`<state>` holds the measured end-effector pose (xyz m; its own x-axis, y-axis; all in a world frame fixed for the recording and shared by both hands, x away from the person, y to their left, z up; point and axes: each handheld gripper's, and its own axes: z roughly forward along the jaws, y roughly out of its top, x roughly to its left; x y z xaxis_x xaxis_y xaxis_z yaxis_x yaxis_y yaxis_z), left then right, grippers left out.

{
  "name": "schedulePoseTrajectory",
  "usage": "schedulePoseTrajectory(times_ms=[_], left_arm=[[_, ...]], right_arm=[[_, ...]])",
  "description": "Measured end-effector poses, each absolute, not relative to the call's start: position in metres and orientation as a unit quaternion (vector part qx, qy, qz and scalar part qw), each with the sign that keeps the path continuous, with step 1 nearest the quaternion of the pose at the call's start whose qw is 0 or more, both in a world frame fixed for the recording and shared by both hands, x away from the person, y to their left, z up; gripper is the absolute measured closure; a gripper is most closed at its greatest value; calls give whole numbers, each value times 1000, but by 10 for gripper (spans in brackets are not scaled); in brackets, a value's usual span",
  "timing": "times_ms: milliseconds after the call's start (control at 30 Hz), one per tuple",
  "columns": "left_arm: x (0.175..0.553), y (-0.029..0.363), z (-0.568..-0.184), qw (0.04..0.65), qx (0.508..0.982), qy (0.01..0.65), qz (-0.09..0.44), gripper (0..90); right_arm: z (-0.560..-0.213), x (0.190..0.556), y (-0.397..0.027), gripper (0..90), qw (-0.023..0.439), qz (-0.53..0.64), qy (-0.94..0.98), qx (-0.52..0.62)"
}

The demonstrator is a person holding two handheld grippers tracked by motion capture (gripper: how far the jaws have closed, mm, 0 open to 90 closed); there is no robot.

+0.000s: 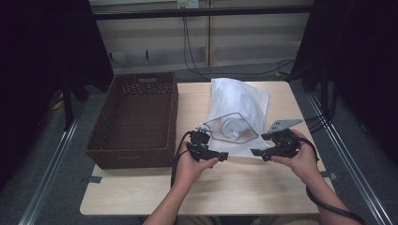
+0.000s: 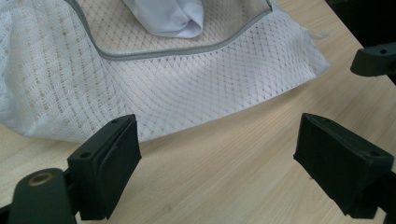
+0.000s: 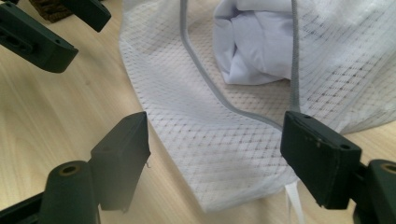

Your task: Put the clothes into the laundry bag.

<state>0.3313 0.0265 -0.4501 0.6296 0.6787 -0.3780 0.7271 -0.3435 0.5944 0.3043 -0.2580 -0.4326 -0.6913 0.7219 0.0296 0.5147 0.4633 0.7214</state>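
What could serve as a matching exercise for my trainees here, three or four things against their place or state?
Things:
1. wicker basket
2. mesh laundry bag
3. white garment
4. left gripper

Places or states:
A. inside the open mouth, bunched up
B. jaws open over bare wood, just short of the mesh edge
C. dark brown, on the table's left part
D. white, lying flat mid-table, its grey-rimmed mouth toward the person

Pairs: 1-C, 2-D, 3-A, 4-B
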Motion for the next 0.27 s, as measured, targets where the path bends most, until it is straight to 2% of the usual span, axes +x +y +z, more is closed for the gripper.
schedulePoseTrajectory(times_ms=[267], left_arm=[[330, 27, -450, 381, 818, 430, -27, 130]], right_arm=[[-436, 303, -261, 230, 136, 367, 844, 367]])
